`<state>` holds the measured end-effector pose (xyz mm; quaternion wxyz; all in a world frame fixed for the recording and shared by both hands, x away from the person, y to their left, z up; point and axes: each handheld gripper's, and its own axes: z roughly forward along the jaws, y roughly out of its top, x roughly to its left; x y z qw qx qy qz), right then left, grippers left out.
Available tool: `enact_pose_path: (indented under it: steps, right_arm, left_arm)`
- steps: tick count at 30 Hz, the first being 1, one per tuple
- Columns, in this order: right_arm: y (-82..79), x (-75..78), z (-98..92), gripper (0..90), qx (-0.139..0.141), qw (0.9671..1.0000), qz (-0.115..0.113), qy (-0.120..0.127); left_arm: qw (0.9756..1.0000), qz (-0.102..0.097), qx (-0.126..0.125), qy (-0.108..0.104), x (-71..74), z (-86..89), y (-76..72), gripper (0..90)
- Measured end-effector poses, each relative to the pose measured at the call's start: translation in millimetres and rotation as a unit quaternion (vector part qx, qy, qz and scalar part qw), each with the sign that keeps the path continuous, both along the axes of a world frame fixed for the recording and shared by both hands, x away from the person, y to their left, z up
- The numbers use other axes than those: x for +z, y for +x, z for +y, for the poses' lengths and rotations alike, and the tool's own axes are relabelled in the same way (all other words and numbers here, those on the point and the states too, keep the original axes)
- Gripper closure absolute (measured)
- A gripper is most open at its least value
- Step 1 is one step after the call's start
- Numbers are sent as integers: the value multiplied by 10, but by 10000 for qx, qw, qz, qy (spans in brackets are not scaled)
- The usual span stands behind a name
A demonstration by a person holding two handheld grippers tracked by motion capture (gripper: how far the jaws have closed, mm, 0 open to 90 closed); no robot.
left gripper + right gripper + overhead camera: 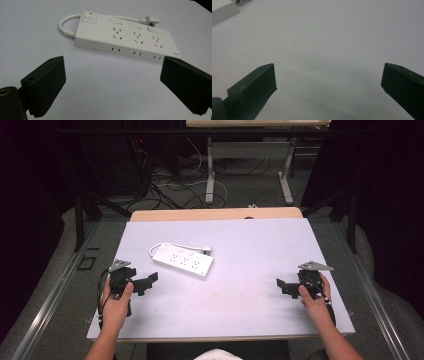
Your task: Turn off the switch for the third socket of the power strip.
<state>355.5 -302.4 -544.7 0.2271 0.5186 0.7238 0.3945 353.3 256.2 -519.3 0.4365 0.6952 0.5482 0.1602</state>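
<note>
Here, one white power strip (183, 260) with three socket groups and a coiled cord lies left of centre on the pale worktop (250, 305). Two grippers: the left gripper (145, 283) and right gripper (283, 286), jaws spread wide, empty. Beyond, cables litter the dark floor (170, 190).

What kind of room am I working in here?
Likely a lab or recording workspace: a white-topped table with a white power strip, loose cables on the floor behind it, dark curtains around, and another desk frame beyond.
</note>
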Motion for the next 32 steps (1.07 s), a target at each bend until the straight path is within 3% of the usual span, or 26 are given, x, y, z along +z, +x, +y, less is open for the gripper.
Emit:
enact_pose_path:
  steps: [9, 16, 20, 32]
  right_arm:
    - [0, -3, -1, 0, -7, 10000, 0, -25]
    - [0, -9, 1, 0, -68, 10000, 14, -25]
    - [0, 1, 3, 0, -70, 10000, -30, -27]
    - [2, 2, -3, 0, -73, 10000, -45, -19]
  left_arm:
    - [9998, -27, 132, -148, -175, 89, -27, 63]
    - [10000, -13, 66, -9, -295, 129, -40, 63]
    - [9999, 101, 61, -2, -338, 160, -31, 63]
    - [9998, 164, 101, -55, -387, 166, -3, 66]
